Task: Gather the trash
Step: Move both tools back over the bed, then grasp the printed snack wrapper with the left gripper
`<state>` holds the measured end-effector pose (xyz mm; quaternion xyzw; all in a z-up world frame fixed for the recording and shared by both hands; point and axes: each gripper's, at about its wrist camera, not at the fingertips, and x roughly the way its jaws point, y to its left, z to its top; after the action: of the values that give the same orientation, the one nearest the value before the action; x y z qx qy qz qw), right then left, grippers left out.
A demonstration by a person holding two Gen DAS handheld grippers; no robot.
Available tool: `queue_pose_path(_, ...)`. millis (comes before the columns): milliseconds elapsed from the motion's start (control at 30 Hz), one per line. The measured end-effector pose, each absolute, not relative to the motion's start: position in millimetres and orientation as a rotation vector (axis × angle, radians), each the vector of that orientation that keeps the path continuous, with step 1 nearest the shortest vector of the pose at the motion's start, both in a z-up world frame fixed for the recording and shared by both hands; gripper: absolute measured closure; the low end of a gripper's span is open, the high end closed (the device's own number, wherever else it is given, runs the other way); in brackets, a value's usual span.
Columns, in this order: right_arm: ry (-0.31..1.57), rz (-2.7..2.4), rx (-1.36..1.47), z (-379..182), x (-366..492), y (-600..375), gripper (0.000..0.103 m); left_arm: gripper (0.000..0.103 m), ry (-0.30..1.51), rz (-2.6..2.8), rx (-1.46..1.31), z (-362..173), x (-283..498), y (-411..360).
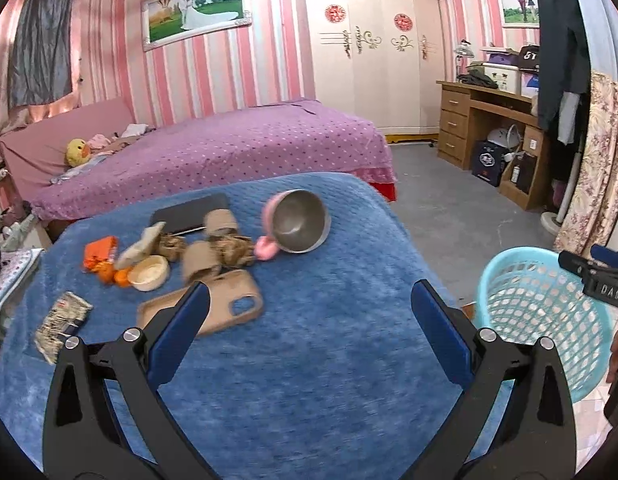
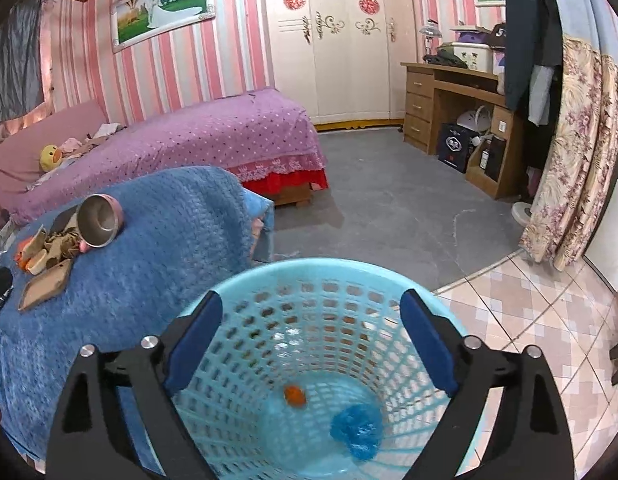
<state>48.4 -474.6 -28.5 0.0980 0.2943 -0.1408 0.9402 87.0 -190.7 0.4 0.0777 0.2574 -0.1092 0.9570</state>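
Nearby, metal bowl (image 1: pixel 300 221) beside crumpled paper (image 1: pixel 233 249).

White letters "DAS" stand on the right gripper (image 1: pixel 603 280), seen from the left

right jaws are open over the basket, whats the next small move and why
Probably swing the right gripper back toward the blue blanket. It is empty above the basket, an orange scrap and a blue wad already lie inside, and the orange peels remain out.
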Motion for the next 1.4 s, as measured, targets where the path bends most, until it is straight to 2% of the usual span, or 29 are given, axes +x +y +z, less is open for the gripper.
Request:
queue_pose_path(633, 0.613, -0.143, 0.063, -28, 105, -340, 0.014, 0.006, 0.575, 0.000, 0.119, -2, 136, -8)
queue_pose_path(900, 0.640, -0.084, 0.006, -37, 123, -291, 0.014, 0.006, 0.625, 0.105, 0.166, -20, 162, 66)
queue_pose_path(1300, 0.682, -0.028, -0.035, -51, 139, -250, 0.014, 0.006, 0.767, 0.211, 0.067, -62, 192, 158)
queue_pose_path(1400, 0.687, -0.029, -0.035, -52, 141, -248, 0.014, 0.009, 0.821, 0.212, 0.020, -77, 199, 176)
